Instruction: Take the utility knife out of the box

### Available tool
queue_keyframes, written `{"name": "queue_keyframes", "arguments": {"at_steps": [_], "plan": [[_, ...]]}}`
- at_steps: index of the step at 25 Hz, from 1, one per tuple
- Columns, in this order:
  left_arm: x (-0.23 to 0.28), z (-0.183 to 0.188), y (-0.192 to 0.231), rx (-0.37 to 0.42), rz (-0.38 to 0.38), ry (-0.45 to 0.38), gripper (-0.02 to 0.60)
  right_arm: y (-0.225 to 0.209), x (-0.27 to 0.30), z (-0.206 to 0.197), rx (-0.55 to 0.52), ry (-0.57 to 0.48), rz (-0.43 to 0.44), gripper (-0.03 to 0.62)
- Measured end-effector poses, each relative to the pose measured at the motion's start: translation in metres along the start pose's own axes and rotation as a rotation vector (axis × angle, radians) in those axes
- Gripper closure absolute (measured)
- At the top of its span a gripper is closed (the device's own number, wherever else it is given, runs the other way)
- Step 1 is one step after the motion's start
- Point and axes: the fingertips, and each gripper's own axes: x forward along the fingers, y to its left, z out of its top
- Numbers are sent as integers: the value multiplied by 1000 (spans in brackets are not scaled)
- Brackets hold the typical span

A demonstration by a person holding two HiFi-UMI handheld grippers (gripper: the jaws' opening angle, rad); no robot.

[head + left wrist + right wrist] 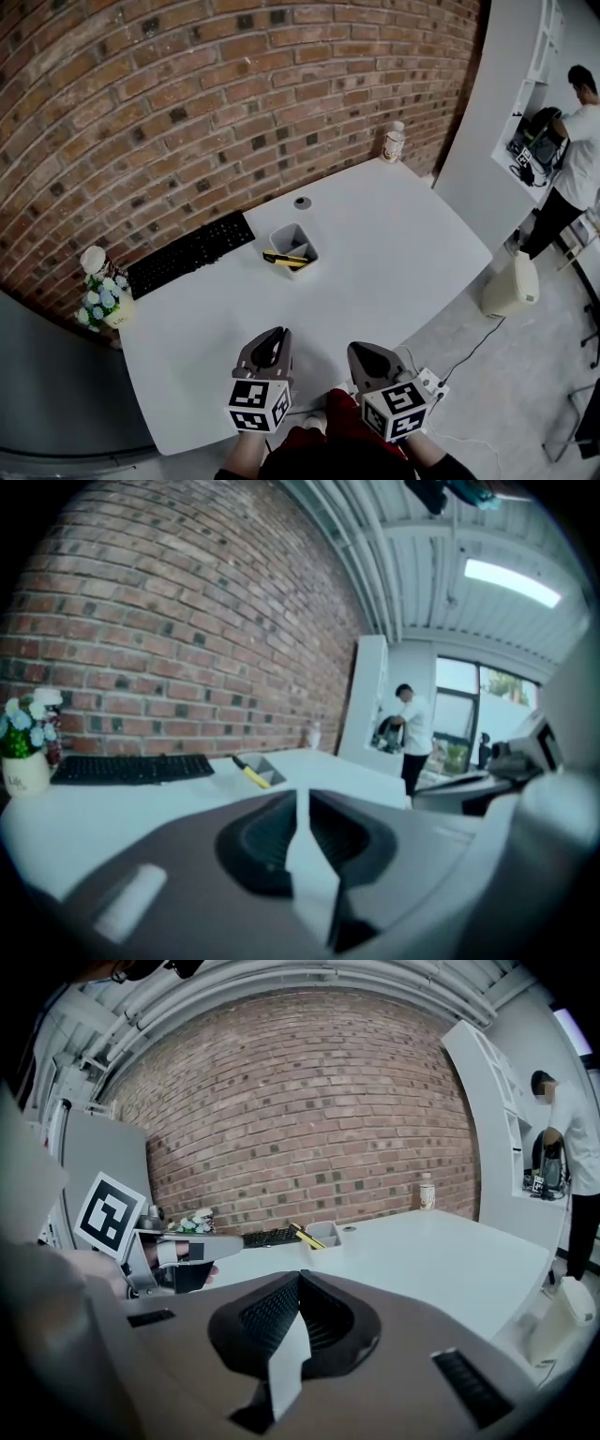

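The yellow-and-black utility knife (286,259) lies slanted in the small open grey box (296,238). The box stands near the middle of the white table (403,253), just beside the black keyboard (192,253). In both gripper views one yellow end of the knife pokes above the rim. The rest is sunk behind the box wall, and the blade is too small to make out. Both grippers hover over the table's near edge, well apart from the box. The left gripper (275,336) has its fingers a narrow slit apart with nothing between them. The right gripper (364,351) has its fingertips pressed together on nothing. A person in a white shirt (579,150) at the far right is partly cut off by the frame.
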Motion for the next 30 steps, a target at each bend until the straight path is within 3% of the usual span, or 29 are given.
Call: {"name": "queue_keyframes", "arguments": {"at_steps": [14,30], "plan": [[57,-6,28,-56,90,61,517,-45,52,14,2,30,55,586],[109,-22,60,-116,128,152,477,-63,105,19,-17,84,134,586]]}}
